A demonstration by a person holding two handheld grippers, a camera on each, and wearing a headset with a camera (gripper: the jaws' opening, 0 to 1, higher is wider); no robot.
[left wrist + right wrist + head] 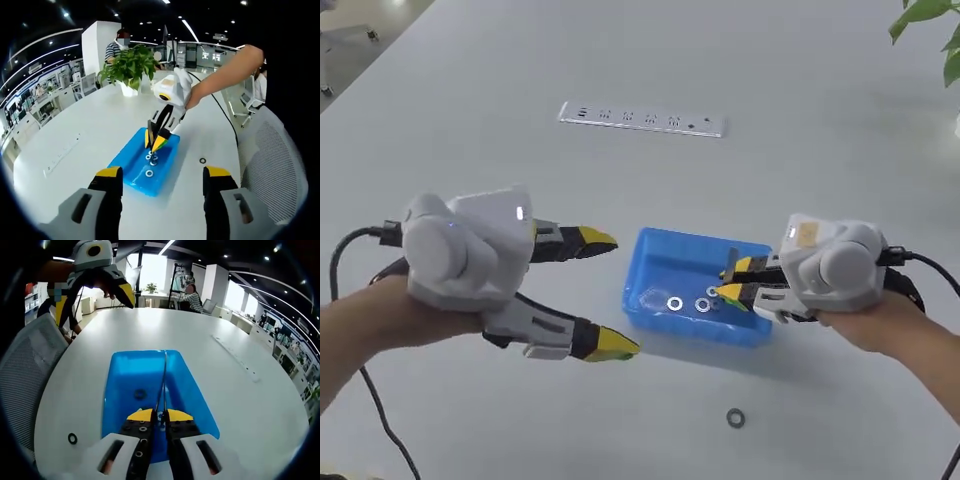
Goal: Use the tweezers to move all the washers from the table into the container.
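The loose washer [736, 418] lay on the near side of the tray [690, 240], nearer the right gripper [727, 280] clamping tweezers [163, 380]; the left gripper [612, 292] gaped empty.

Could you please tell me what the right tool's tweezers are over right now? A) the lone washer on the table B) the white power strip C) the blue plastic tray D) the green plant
C: the right tool, shut on the thin metal tweezers, holds them above the rectangular blue plastic tray, where small round metal washers lie; a lone metal washer sits apart on the grey table.
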